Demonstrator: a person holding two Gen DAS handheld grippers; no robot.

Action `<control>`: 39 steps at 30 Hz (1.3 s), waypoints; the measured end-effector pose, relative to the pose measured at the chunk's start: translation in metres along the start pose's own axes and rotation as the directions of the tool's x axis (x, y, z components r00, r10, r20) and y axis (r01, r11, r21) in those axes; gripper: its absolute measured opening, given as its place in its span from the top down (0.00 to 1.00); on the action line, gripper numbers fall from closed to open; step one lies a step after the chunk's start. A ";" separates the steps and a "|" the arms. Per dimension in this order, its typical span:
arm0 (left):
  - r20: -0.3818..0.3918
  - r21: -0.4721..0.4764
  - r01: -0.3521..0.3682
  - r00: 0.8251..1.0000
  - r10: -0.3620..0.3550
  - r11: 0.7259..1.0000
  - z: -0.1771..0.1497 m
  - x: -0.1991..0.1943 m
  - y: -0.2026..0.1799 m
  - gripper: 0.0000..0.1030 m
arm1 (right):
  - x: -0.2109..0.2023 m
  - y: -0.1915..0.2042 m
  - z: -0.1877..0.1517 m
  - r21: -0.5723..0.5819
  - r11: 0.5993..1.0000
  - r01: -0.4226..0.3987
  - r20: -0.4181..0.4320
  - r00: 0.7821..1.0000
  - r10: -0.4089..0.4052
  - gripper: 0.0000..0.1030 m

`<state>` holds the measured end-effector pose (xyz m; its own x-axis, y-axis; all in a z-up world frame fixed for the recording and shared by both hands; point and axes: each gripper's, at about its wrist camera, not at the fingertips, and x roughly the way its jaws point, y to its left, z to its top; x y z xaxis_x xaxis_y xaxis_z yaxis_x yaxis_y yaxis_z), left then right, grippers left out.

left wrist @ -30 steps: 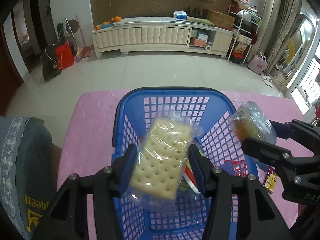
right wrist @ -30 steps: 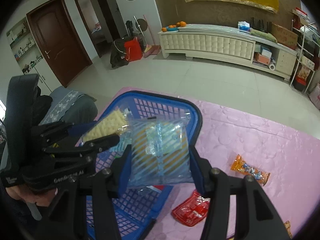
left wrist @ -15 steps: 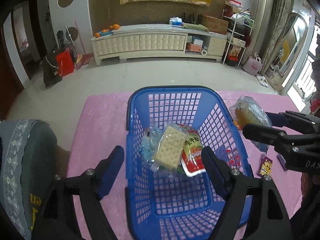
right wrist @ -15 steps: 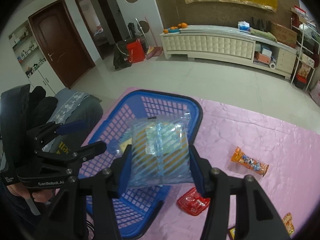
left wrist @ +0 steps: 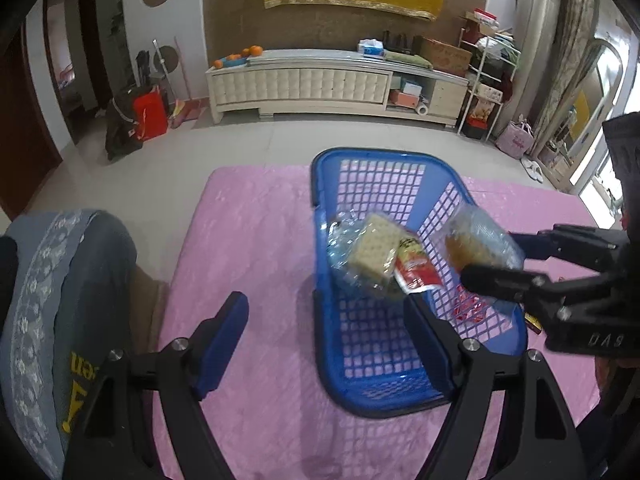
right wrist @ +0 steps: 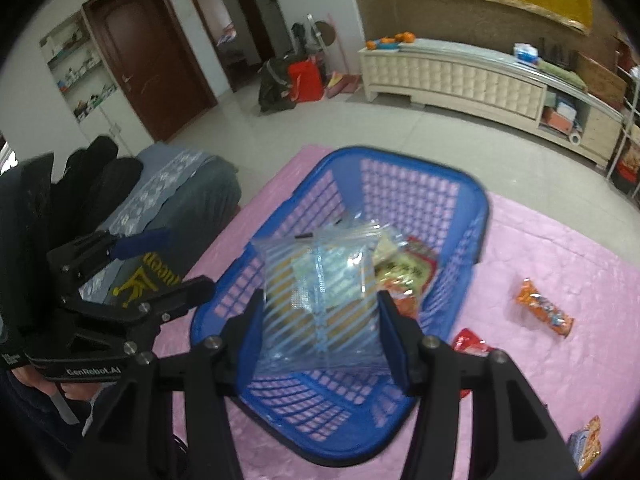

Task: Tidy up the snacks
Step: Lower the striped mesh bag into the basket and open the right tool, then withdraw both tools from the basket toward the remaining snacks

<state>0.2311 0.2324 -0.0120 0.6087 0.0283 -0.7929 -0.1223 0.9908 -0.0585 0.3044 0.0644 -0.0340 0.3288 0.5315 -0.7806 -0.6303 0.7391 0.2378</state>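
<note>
Small yellow-and-blue snack packet (right wrist: 586,442) — cut off at right wrist view's lower right edge; print on red-and-yellow sachet (left wrist: 414,266) illegible — blurred.

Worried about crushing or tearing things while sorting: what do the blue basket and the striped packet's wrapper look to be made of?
Blue basket: looks like rigid moulded plastic, slightly glossy, its walls an open lattice grid. Striped packet, held in the right tongs: thin clear plastic film, judging by its crinkles, glare and the contents showing through.
</note>
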 end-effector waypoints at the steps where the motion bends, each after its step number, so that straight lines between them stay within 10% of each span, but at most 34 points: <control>1: -0.002 -0.008 0.001 1.000 -0.001 1.000 -0.002 0.000 0.005 0.25 | 0.005 0.005 -0.001 -0.010 1.000 -0.002 -0.011 1.000 0.002 0.44; 16: 0.011 -0.082 0.017 1.000 -0.016 0.996 -0.019 0.001 0.039 0.25 | 0.057 0.032 -0.003 -0.041 0.999 -0.010 -0.155 0.988 0.004 0.42; 21: 0.012 -0.087 0.004 1.000 -0.003 0.996 -0.027 -0.001 0.032 0.25 | 0.065 0.040 -0.011 -0.105 0.994 0.039 -0.165 0.985 -0.056 0.09; 39: 0.089 0.030 0.044 0.995 -0.046 0.999 -0.050 -0.062 -0.067 0.25 | -0.066 0.001 -0.068 -0.042 0.991 0.124 0.038 0.992 -0.122 0.09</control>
<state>0.1624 0.1579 0.0101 0.6809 -0.0061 -0.7324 -0.0718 0.9946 -0.0751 0.2339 0.0017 -0.0211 0.4297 0.4526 -0.7813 -0.6136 0.7812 0.1151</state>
